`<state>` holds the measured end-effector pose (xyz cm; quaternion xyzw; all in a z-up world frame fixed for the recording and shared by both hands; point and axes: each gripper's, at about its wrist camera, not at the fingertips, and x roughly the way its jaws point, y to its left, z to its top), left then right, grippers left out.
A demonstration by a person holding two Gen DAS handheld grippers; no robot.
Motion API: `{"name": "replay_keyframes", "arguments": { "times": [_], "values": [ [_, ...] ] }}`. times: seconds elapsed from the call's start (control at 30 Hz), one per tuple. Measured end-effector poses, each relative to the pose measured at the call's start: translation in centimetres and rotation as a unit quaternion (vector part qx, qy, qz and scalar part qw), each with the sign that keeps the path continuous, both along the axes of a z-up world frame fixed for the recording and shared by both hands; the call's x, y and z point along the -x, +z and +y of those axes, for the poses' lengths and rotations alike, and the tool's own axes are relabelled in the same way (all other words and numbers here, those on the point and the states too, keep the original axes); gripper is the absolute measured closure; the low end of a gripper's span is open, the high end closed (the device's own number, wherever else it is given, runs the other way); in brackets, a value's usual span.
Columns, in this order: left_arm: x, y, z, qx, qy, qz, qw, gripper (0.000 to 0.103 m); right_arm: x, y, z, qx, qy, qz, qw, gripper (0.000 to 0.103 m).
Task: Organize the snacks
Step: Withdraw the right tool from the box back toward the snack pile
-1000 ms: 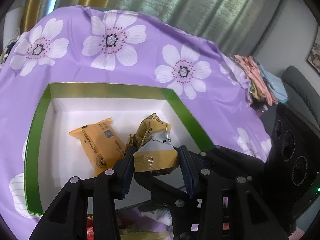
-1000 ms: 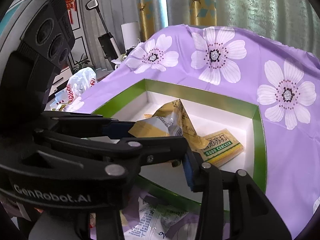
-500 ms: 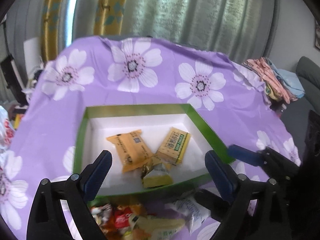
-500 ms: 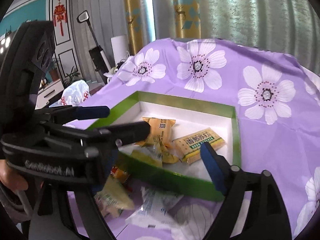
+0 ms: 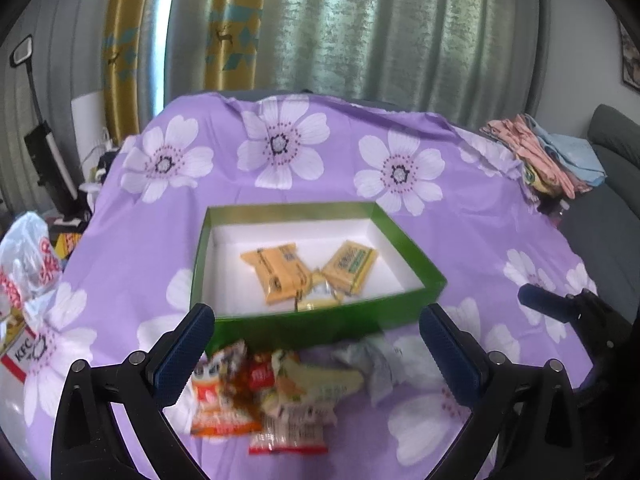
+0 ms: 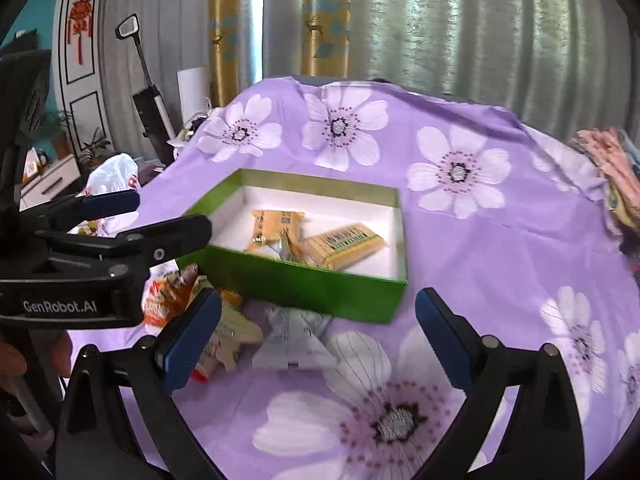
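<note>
— Where are the snacks?

— Three are in the box (image 5: 404, 236), the green one with the white inside, on the purple flowered cloth (image 5: 472, 240). An orange packet (image 5: 276, 270) lies left of centre, a cracker pack (image 5: 351, 263) with a green band is right of it, and a small gold pouch (image 5: 318, 298) sits between them against the near wall, touching both as far as I can see.

— And the others?

— In a loose heap (image 5: 276, 392) on the cloth just in front of the box (red, orange and pale green wrappers, too blurred to read). A silvery packet (image 6: 294, 338) lies at the right end of it, near the box's front wall.

— What are the grippers doing?

— Both hang above the near edge of the cloth, pointing down towards the box. The left gripper (image 5: 318, 354) has its jaws spread wide and opening, with nothing held; the heap only shows through the gap, below it. The right gripper (image 6: 318, 332) is much the same: jaws wide, opening, nothing gripped, the silvery packet lying below the gap, not between the pads.

— Do they touch?

— No, they're side by side, apart.

— Anything else about?

— Folded clothes (image 5: 548, 160) at the far right corner, a white plastic bag (image 5: 24, 268) off the left edge, curtains (image 5: 400, 28) behind.
</note>
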<state>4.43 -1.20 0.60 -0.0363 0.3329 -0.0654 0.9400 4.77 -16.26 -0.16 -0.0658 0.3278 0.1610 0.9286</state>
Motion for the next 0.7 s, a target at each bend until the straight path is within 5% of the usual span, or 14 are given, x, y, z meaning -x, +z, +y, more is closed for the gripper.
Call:
{"name": "replay_keyframes", "arguments": {
  "times": [0.7],
  "values": [
    [6.3, 1.0, 0.8, 0.018, 0.012, 0.006, 0.9997, 0.001, 7.2, 2.2, -0.4, 0.013, 0.0, -0.031, 0.999, 0.005]
  ]
}}
